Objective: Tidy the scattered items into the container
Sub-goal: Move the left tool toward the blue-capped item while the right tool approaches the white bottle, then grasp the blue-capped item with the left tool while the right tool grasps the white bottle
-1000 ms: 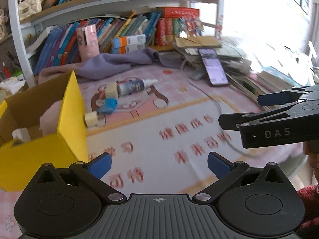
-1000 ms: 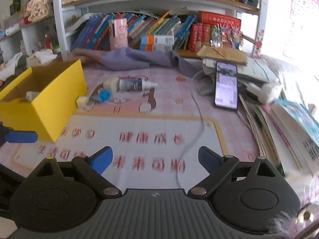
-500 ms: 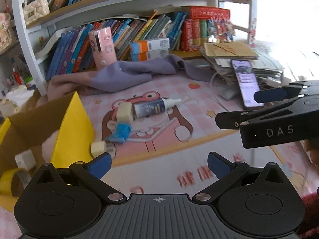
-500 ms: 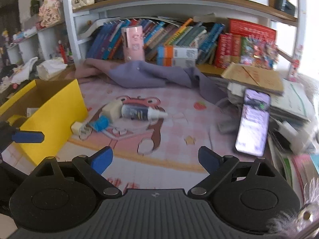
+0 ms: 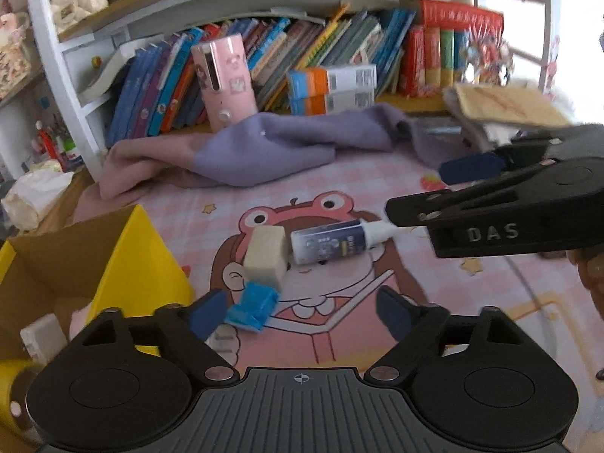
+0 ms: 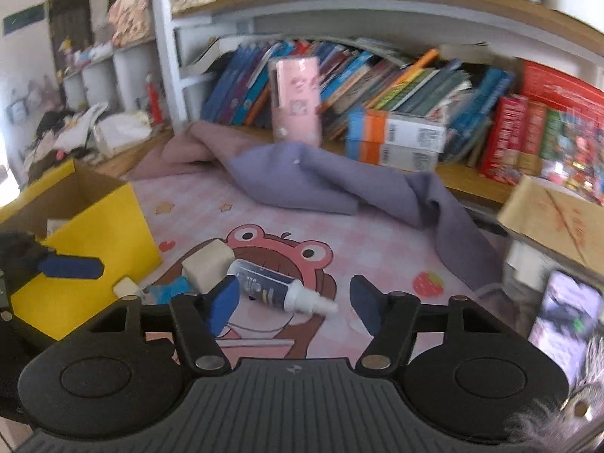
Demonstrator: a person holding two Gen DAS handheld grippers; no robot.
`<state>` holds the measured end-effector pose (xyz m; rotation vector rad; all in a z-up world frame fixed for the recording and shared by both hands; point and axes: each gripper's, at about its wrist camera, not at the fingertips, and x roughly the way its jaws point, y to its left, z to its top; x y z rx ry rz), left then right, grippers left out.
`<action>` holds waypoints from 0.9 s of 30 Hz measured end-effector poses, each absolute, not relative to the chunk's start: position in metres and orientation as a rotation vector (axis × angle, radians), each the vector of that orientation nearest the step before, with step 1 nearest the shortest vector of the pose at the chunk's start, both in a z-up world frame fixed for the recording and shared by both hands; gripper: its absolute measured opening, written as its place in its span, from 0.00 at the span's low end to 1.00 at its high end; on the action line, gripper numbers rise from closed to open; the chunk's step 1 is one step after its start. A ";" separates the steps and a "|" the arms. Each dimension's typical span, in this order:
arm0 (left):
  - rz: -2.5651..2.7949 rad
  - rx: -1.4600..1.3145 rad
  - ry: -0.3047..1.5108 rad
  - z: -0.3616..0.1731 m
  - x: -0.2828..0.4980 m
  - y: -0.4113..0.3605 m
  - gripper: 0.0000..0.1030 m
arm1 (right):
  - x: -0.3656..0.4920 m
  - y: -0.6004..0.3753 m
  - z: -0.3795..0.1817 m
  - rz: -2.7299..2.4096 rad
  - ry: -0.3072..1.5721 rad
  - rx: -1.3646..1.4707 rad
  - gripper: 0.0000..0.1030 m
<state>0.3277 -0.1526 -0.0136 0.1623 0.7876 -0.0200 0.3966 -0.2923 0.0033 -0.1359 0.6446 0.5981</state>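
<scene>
A dark blue bottle with a white nozzle lies on the pink frog mat beside a beige block. A blue piece and a small white plug lie by the yellow box, which holds several items. My left gripper is open and empty, its left fingertip by the blue piece. My right gripper is open and empty, with the bottle lying between its fingertips. It shows from the side in the left wrist view.
A purple and pink cloth lies at the back of the mat. A bookshelf with books, a pink canister and orange boxes stands behind. A phone and cardboard are at the right.
Both grippers have moved forward toward the bottle and block, which now appear much nearer. The right gripper's fingers have come up around the bottle. Both stay open.
</scene>
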 end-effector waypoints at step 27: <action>0.057 0.092 0.999 -0.062 0.390 -0.124 0.44 | 0.487 -0.231 -0.067 0.941 0.852 -0.409 0.35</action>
